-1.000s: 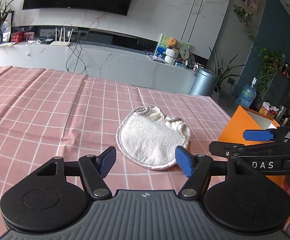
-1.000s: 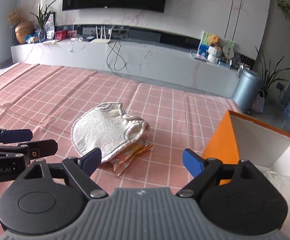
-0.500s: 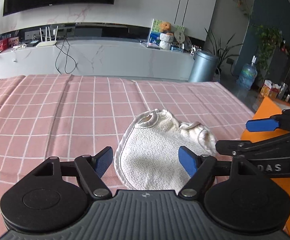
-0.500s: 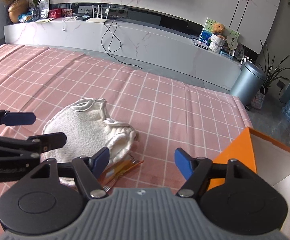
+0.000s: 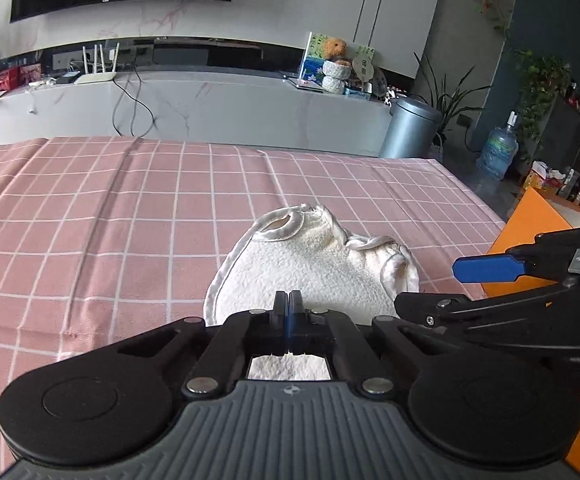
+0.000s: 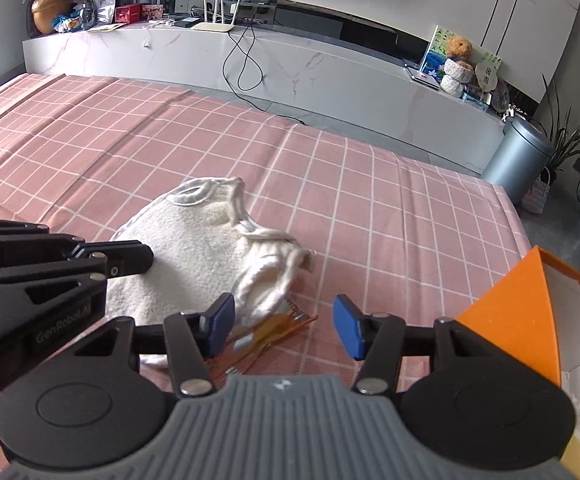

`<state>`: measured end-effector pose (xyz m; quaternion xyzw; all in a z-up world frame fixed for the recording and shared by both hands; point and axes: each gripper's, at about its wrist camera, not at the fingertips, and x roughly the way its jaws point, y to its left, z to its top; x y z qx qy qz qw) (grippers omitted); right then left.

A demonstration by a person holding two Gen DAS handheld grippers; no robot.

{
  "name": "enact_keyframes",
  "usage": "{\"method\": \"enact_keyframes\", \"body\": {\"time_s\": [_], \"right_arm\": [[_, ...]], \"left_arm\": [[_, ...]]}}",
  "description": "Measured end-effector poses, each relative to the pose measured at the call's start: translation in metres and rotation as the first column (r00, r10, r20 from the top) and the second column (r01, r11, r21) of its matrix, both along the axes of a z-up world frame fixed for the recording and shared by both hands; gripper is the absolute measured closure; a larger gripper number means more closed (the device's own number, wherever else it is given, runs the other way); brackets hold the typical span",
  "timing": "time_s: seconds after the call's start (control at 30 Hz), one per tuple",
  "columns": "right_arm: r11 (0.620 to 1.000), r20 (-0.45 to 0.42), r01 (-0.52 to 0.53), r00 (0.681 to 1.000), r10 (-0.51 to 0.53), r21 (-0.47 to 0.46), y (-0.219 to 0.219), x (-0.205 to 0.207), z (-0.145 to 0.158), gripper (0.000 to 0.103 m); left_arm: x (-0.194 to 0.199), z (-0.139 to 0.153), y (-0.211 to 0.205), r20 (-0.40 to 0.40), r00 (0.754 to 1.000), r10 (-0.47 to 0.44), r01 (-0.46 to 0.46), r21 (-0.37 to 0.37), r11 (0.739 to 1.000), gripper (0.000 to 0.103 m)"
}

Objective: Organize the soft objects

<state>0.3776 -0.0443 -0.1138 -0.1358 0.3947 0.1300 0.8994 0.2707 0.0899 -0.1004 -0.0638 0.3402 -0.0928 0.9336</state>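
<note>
A white terry bib (image 5: 314, 264) lies on the pink checked tablecloth (image 5: 129, 220); it also shows in the right wrist view (image 6: 201, 248). My left gripper (image 5: 288, 304) is shut on the bib's near edge, and white cloth shows behind its closed pads. My right gripper (image 6: 283, 322) is open, just right of the bib, above a clear orange-tinted wrapper with a fork (image 6: 265, 332) that pokes out from under the bib. The left gripper appears in the right wrist view (image 6: 129, 260) resting on the bib.
An orange box (image 6: 530, 312) with a white inside stands at the right, at the table's corner; it also shows in the left wrist view (image 5: 538, 240). The table's far edge faces a marble TV bench (image 6: 290, 72) and a grey bin (image 6: 518, 160).
My left gripper moved forward onto the bib's near edge and shut on it. My right gripper came closer to the bib and wrapper and stayed open.
</note>
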Motion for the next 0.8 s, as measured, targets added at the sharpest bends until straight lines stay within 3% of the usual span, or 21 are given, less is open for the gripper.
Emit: {"method": "enact_keyframes", "body": {"time_s": [0.13,0.27,0.4,0.43,0.53,0.67,0.8], "right_arm": [[1.000,0.022,-0.026,0.999,0.026,0.003,-0.001,-0.011,0.009,0.046],[0.998,0.032,-0.063,0.997,0.063,-0.002,0.004,-0.017,0.013,0.043],[0.997,0.029,-0.082,0.996,0.082,-0.011,0.014,-0.015,0.009,0.043],[0.997,0.033,-0.071,0.997,0.072,-0.016,0.015,-0.013,0.009,0.043],[0.999,0.030,-0.048,0.998,0.049,-0.010,0.015,-0.008,0.010,0.043],[0.997,0.070,-0.015,0.997,0.020,-0.073,0.012,-0.002,0.012,0.041],[0.996,0.055,0.056,0.997,-0.052,-0.066,-0.001,0.015,0.011,0.041]], "left_arm": [[-0.021,0.014,0.016,0.026,0.998,0.065,-0.066,0.010,0.998,0.103],[-0.040,0.022,0.046,-0.012,0.989,0.148,-0.148,0.006,0.989,0.103],[-0.041,0.017,0.069,-0.057,0.986,0.154,-0.160,-0.113,0.981,0.101],[-0.039,0.016,0.068,-0.053,0.987,0.151,-0.156,-0.120,0.980,0.095],[-0.031,0.015,0.057,-0.024,0.993,0.117,-0.119,-0.099,0.988,0.042],[-0.011,0.007,0.038,-0.036,0.998,0.043,-0.046,-0.101,0.994,0.026],[0.009,-0.010,0.023,-0.068,0.998,0.006,-0.012,-0.091,0.996,0.021]]}}
